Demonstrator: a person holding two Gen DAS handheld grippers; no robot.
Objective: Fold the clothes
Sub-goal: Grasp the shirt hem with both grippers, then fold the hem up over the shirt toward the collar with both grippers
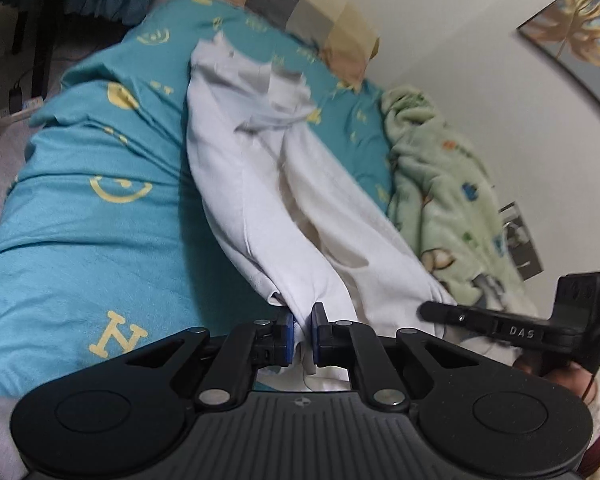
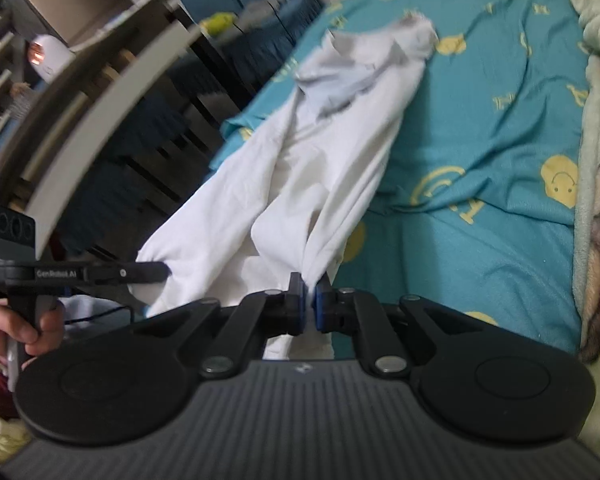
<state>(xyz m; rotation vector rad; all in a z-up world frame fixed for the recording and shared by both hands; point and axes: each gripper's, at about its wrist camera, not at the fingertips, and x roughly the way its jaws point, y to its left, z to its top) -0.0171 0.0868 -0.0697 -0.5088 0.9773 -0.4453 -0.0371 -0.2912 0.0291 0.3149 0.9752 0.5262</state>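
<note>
A white garment (image 1: 260, 168) stretches from the far part of the teal bed towards me, bunched into long folds, its far end crumpled and slightly blurred. My left gripper (image 1: 303, 336) is shut on its near left edge, with cloth pinched between the blue pads. In the right wrist view the same white garment (image 2: 328, 152) hangs taut from my right gripper (image 2: 309, 304), which is shut on its near right corner. The right gripper (image 1: 440, 310) also shows from the side at the right of the left wrist view. The other tool, the left gripper (image 2: 156, 272), appears at the left.
The bed has a teal sheet (image 1: 84, 208) with yellow smileys and letters. A green fleece blanket (image 1: 436, 184) lies along the wall side, a checked pillow (image 1: 300, 4) at the head. Shelving (image 2: 100, 80) stands off the bed's edge. A hand (image 2: 24, 324) holds the left tool.
</note>
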